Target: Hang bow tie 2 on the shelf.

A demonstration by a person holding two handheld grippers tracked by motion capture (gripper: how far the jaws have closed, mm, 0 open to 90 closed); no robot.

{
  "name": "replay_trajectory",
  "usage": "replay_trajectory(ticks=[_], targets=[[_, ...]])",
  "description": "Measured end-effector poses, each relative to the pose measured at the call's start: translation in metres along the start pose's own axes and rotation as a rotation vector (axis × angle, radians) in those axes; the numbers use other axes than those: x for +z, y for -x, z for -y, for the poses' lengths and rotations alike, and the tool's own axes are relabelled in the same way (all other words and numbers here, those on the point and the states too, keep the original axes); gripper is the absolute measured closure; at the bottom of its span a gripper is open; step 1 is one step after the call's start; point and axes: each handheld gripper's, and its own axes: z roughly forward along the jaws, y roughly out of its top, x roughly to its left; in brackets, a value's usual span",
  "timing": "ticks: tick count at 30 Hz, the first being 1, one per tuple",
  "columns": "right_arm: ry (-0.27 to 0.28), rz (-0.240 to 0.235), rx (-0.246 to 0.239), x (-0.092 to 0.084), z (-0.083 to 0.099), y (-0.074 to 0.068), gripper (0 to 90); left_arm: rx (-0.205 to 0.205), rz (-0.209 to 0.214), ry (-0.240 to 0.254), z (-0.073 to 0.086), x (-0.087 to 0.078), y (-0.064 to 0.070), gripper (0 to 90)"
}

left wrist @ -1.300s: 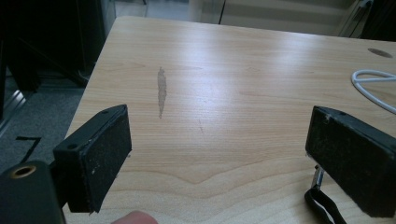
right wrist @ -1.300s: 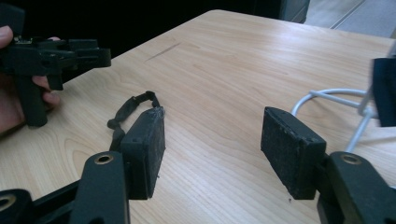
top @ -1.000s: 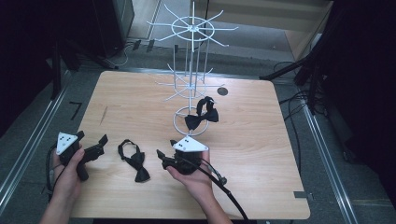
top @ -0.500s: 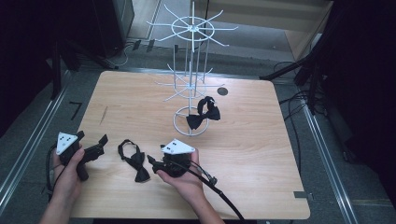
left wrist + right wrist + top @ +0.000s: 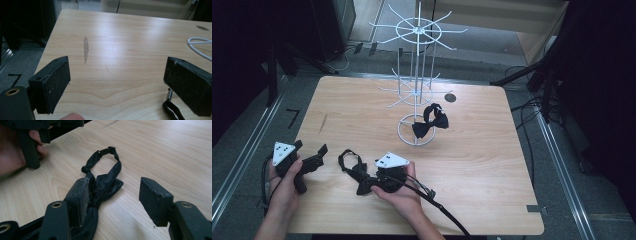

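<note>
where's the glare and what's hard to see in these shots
Left gripper view: a pale sheen washes over the table toward its far edge. Right gripper view: the near jaws are soft, the black bow tie sharper. High view: the surroundings fall into darkness and the bow tie by the right gripper merges with it.

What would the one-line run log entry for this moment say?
right gripper: open, straddling black fabric bow tie on wooden table | left gripper: open, empty | second black bow tie: on white wire rack base
</note>
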Motion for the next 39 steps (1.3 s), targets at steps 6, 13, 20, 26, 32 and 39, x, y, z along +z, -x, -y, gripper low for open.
replay_trajectory(ticks=[6,13,20,26,32,39], targets=[[-0.016,-0.011,-0.004,0.01,0.002,-0.007,42.5,0.001,0.001,0.0,0.0,0.0,0.0,7.3],[-0.039,-0.022,-0.007,0.019,0.004,-0.011,42.5,0.003,0.001,0.001,0.0,0.0,0.0,7.3],[-0.075,-0.024,-0.005,0.026,0.008,-0.015,43.7,0.005,0.002,0.002,0.0,0.0,0.0,7.3],[-0.117,-0.028,-0.004,0.033,0.013,-0.015,53.2,0.005,0.002,0.003,0.0,0.0,0.0,7.3],[-0.13,-0.023,-0.011,0.035,0.013,-0.016,59.9,0.006,0.001,0.003,0.0,0.0,0.001,7.3],[-0.139,-0.001,-0.055,0.034,0.014,-0.019,73.4,0.006,-0.001,0.004,0.0,0.0,0.001,7.3]])
